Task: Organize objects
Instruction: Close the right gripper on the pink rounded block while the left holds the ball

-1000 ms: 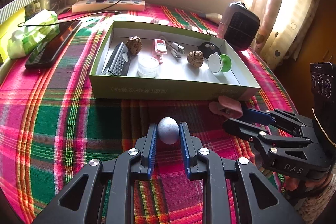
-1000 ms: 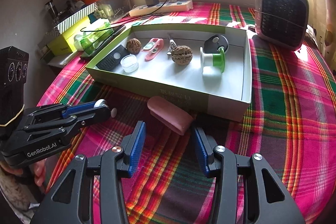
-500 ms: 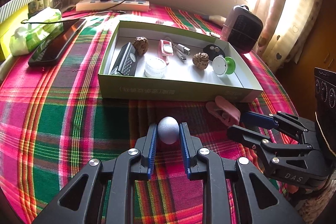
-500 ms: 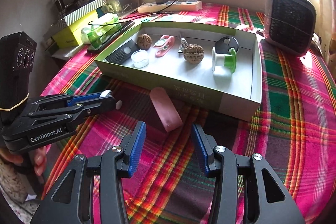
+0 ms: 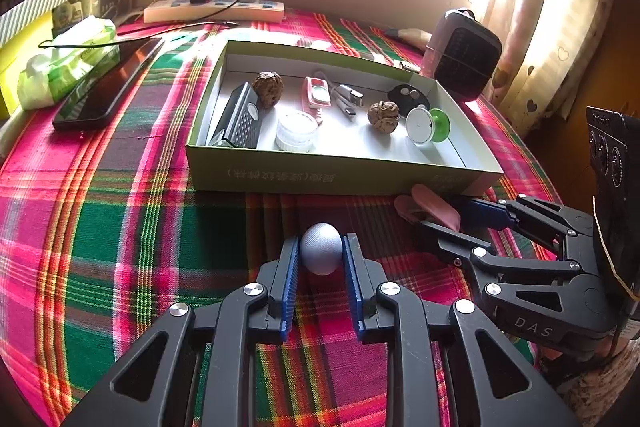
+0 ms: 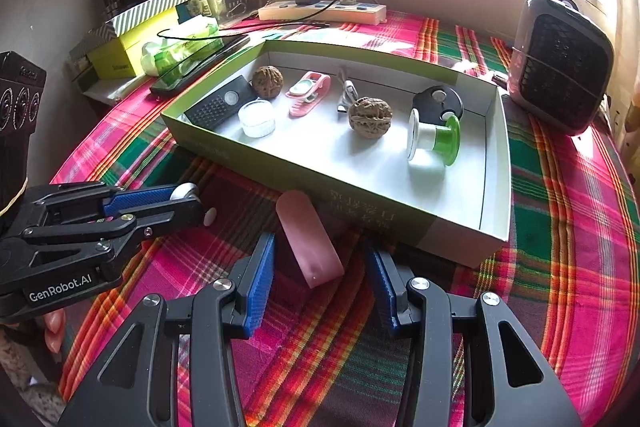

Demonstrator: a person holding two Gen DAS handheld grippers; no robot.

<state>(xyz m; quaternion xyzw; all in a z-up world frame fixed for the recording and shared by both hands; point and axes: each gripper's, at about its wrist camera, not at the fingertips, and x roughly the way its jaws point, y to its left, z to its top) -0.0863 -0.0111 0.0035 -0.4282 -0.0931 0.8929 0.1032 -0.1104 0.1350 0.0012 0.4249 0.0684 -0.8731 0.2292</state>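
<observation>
My left gripper (image 5: 320,251) is shut on a small grey ball (image 5: 321,253), held just above the plaid cloth in front of the green box (image 5: 336,179). In the right wrist view the left gripper (image 6: 192,203) shows at the left with the ball (image 6: 183,191) between its fingers. My right gripper (image 6: 320,259) is open, its fingers on either side of a pink oblong case (image 6: 310,247) lying on the cloth against the box (image 6: 304,183) front. In the left wrist view the case (image 5: 430,207) lies at the right gripper's tips (image 5: 440,217).
The box holds two walnuts (image 6: 369,117), a green spool (image 6: 434,139), a black remote (image 6: 218,105), a clear jar (image 6: 257,117), a pink clip (image 6: 310,93) and a black disc (image 6: 438,103). A small heater (image 6: 560,63) stands right. A phone (image 5: 104,87), tissue pack (image 5: 64,63) and power strip (image 5: 214,10) lie behind.
My right gripper has moved forward so the pink case now lies between its open fingers. My left gripper has kept hold of the ball and drawn back slightly from the box.
</observation>
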